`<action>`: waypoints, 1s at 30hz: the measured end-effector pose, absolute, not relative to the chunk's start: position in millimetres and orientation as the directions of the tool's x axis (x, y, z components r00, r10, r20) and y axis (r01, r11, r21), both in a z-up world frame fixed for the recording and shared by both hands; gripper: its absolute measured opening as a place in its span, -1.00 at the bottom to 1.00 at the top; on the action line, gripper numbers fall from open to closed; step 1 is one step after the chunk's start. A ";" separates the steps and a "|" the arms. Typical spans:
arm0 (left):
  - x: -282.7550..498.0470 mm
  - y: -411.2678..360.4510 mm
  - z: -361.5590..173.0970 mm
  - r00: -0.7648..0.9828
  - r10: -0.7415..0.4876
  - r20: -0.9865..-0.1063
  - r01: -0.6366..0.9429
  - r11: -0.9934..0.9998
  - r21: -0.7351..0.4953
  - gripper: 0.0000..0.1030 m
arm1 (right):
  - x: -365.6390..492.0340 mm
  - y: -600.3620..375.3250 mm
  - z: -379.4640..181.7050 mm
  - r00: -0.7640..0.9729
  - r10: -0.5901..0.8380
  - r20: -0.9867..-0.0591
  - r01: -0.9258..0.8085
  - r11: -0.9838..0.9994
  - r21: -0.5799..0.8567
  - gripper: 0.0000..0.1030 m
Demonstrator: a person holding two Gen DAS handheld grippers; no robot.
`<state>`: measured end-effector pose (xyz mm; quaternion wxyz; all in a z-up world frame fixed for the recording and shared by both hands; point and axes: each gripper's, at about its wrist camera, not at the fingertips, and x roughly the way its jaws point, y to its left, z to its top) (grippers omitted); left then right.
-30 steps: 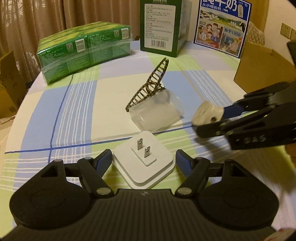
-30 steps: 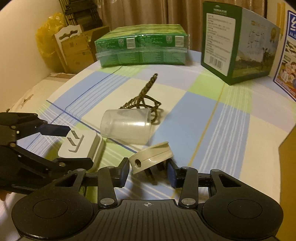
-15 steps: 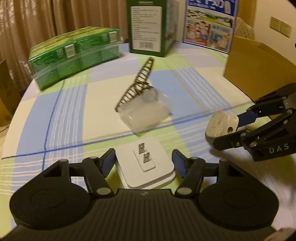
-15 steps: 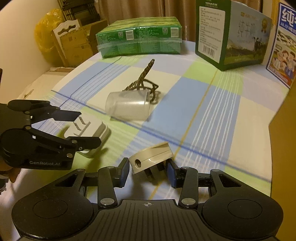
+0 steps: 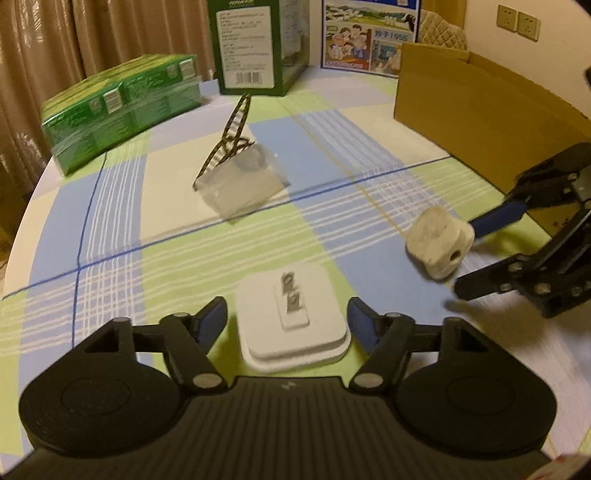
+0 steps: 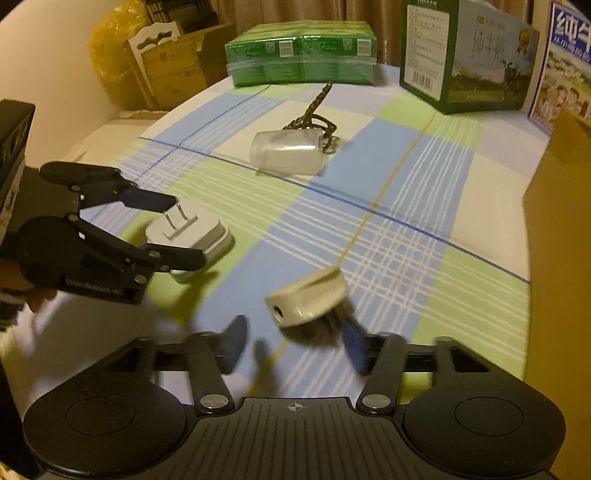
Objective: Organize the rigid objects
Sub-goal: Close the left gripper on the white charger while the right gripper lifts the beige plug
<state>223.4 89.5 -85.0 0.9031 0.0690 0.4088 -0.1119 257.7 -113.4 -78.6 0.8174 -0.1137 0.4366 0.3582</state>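
A white square plug adapter [image 5: 291, 317] with two prongs up lies on the checked tablecloth between the open fingers of my left gripper [image 5: 288, 321]; it also shows in the right wrist view [image 6: 188, 234]. A cream round plug [image 6: 308, 297] lies on the cloth just ahead of my right gripper [image 6: 295, 341], whose fingers are spread apart and off it. The cream plug [image 5: 439, 247] and the right gripper [image 5: 480, 254] also show in the left wrist view. A clear plastic cup [image 5: 240, 182] lies on its side mid-table against a dark hair clip [image 5: 231, 133].
An open cardboard box [image 5: 480, 103] stands at the right. A green wrapped pack [image 5: 122, 107], a dark green carton [image 5: 255, 44] and a blue milk carton [image 5: 369, 33] stand at the far edge. Cardboard boxes and a yellow bag [image 6: 110, 59] stand beyond the table's left side.
Both grippers have opened. The right one let go of the cream plug, which now lies on the cloth; the left one's fingers stand wider around the white adapter. Both moved right, toward the cardboard box.
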 end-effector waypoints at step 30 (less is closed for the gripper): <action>237.3 88.2 -94.2 0.611 -0.156 -0.776 0.227 0.974 -0.017 0.17 | 276.9 -94.3 -89.1 0.380 0.507 -0.774 -0.735 0.673 0.079 0.00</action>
